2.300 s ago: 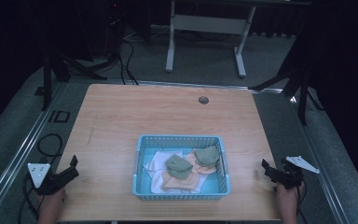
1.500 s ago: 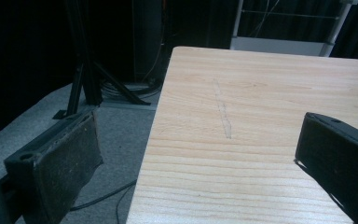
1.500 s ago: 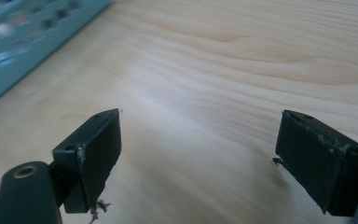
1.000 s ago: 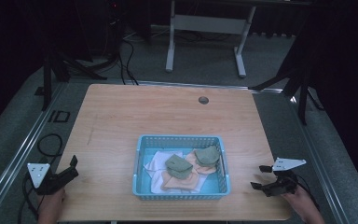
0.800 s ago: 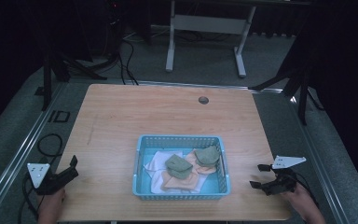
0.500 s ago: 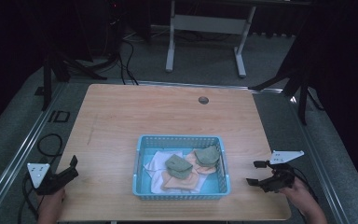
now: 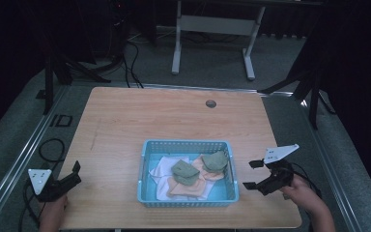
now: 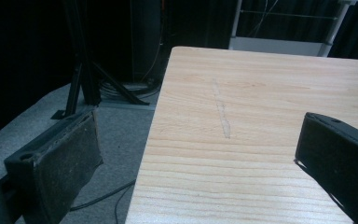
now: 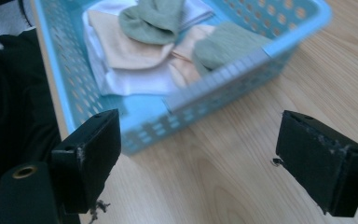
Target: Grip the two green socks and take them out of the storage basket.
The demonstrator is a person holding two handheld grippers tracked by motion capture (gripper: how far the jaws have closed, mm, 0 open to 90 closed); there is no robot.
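A light blue perforated basket [image 7: 187, 144] stands on the near middle of the wooden table [image 7: 164, 116]. In it lie two green socks [image 7: 184, 169] [image 7: 216, 160], peach socks [image 7: 187, 187] and white cloth [image 7: 166, 168]. My right gripper [image 7: 249, 174] hovers open just right of the basket, its jaws pointing at the basket's wall [image 9: 214, 93]. In the right gripper view the gripper [image 9: 205, 154] has only bare wood between its jaws, with a green sock [image 9: 156, 18] and a peach sock [image 9: 116, 46] beyond. My left gripper [image 7: 76, 173] is open at the table's near left edge, and the left gripper view shows the same gripper [image 8: 198, 154] empty.
A round cable hole [image 7: 211, 103] sits near the far edge of the table. A pale scratch [image 8: 223, 112] marks the wood ahead of the left gripper. Grey carpet, cables and black stand legs [image 8: 86, 79] lie off the left edge. A desk frame [image 7: 212, 29] stands behind.
My right gripper has come in from the table's right edge toward the basket and turned its jaws to face the basket's side. The left gripper has stayed put.
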